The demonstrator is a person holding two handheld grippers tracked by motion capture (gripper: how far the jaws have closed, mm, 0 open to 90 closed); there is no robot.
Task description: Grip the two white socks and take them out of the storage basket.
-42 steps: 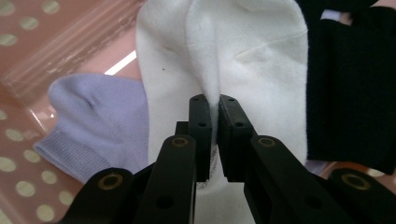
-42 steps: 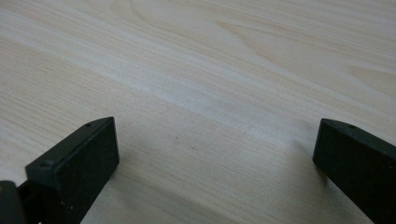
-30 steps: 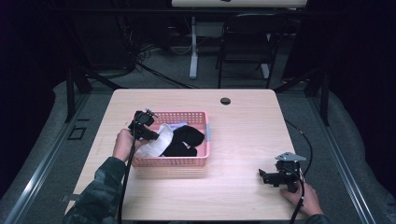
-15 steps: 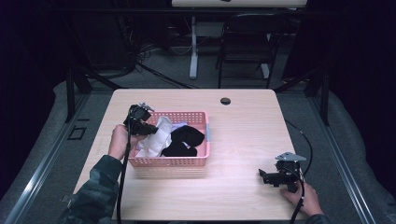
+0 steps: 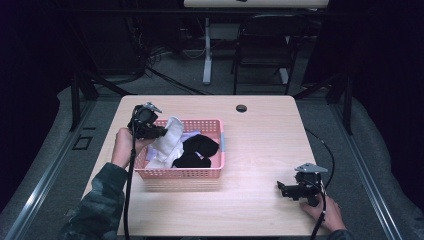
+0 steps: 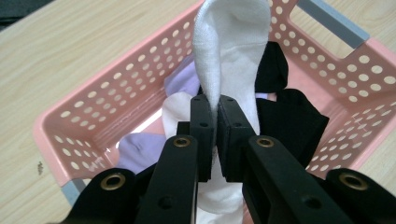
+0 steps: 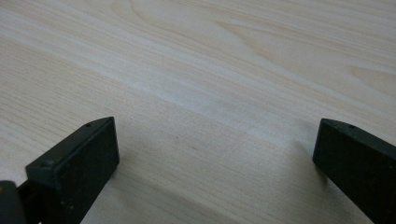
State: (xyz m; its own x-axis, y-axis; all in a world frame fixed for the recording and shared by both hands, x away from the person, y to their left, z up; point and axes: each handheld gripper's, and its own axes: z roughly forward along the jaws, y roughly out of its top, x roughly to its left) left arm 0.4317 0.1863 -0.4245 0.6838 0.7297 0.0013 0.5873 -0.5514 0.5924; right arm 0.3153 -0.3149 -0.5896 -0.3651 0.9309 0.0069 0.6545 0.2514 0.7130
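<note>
A pink perforated basket [image 5: 210, 172] [image 6: 93, 98] stands on the left half of the wooden table [image 5: 265, 140]. It holds a white sock [image 5: 167, 140] [image 6: 229, 51], black socks [image 5: 200, 150] [image 6: 292, 119] and lilac ones [image 6: 135, 144]. My left gripper [image 5: 162, 131] [image 6: 215, 105] is shut on the white sock and holds it up over the basket's left side, the sock hanging down into the basket. My right gripper [image 5: 282, 187] [image 7: 210, 154] stands open just above bare table at the front right, with nothing between its jaws.
A small black round fitting [image 5: 241, 108] sits in the table near its far edge. Beyond the table are a dark chair [image 5: 260, 50] and a white desk leg [image 5: 206, 55]. Bare wood lies between the basket and the right gripper.
My left gripper has risen and moved away from me with the white sock, pulling it higher out of the basket. The right gripper has stayed where it was.
</note>
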